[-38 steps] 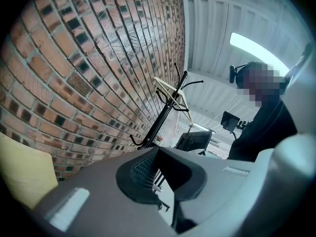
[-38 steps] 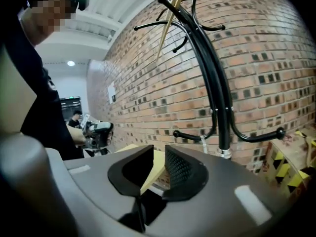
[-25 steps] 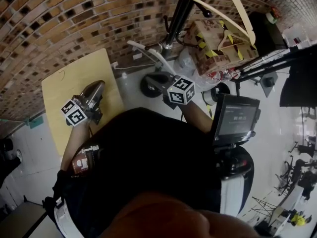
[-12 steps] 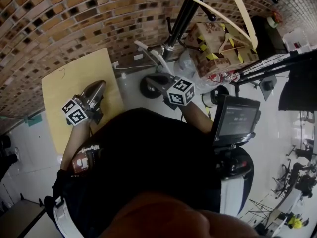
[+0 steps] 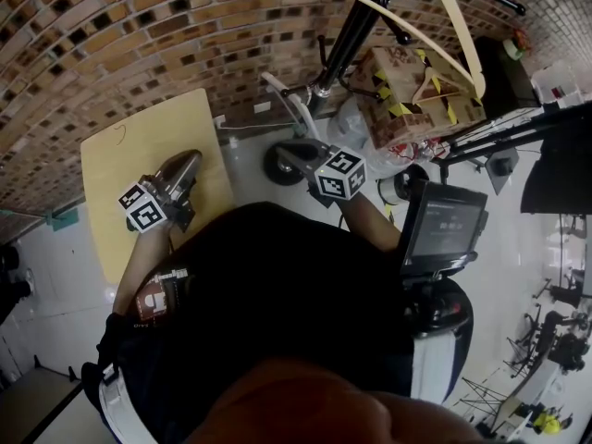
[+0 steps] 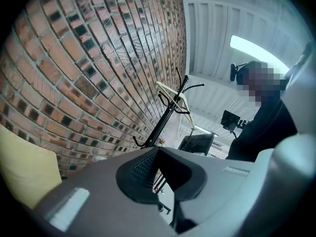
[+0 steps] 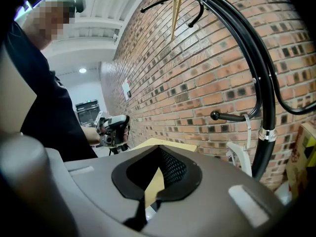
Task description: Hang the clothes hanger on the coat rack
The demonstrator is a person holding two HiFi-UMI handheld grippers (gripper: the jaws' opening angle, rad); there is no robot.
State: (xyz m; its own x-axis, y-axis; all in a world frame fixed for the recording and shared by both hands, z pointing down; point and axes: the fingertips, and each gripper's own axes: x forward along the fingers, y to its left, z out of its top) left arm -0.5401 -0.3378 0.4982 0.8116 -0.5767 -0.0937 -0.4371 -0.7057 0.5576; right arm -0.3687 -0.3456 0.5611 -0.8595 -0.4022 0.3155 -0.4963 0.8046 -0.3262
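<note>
Though partly offscreen, hanger on rack

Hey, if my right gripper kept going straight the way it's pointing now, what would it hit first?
Probably the yellow table: its top shows straight ahead, through and just above the shut jaws of the right gripper. Behind it stands the brick wall. Depth is hard to judge here.

readable text: none | cardboard box print: too blurred | screen lines: too small to read
</note>
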